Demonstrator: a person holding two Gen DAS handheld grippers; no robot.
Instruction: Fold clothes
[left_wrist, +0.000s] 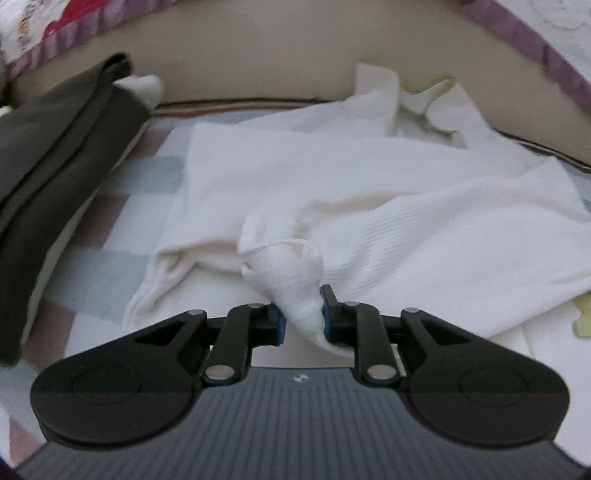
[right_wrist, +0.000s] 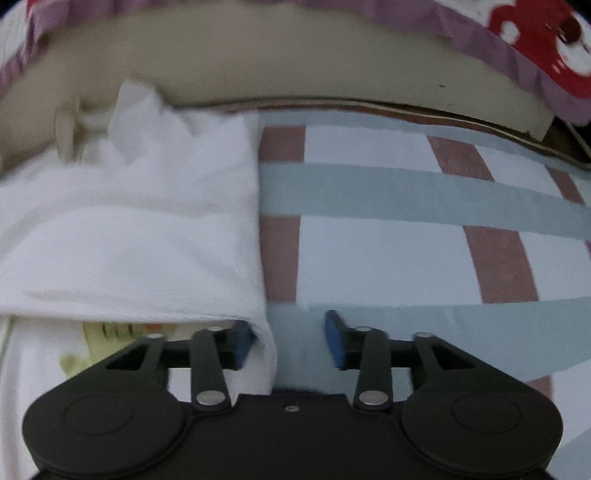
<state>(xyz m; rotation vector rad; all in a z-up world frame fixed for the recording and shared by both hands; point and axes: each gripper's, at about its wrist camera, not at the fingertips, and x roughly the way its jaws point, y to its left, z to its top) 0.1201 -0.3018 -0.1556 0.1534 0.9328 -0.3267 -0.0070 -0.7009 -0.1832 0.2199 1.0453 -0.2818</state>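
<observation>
left gripper (left_wrist: 301, 321): pinching bunched corner of white garment (left_wrist: 369, 206) to carry fold | right gripper (right_wrist: 290, 341): half open, empty, beside garment's folded edge, keeping clear

Both the left gripper (left_wrist: 301, 323) and right gripper (right_wrist: 290, 341) are black, with blue pads, silver rivets, round housings and linkage arms.

The left tongs (left_wrist: 302, 320) point steeply downward, their blue pads (left_wrist: 281, 325) close together and pinching a bunched tip of the white garment (left_wrist: 332, 206) between them. The right tongs (right_wrist: 291, 338) also tilt steeply down, jaws standing apart at a middling width; the left pad (right_wrist: 243, 341) touches the garment's folded edge, while the right pad (right_wrist: 334, 339) is clear of the garment.
</observation>
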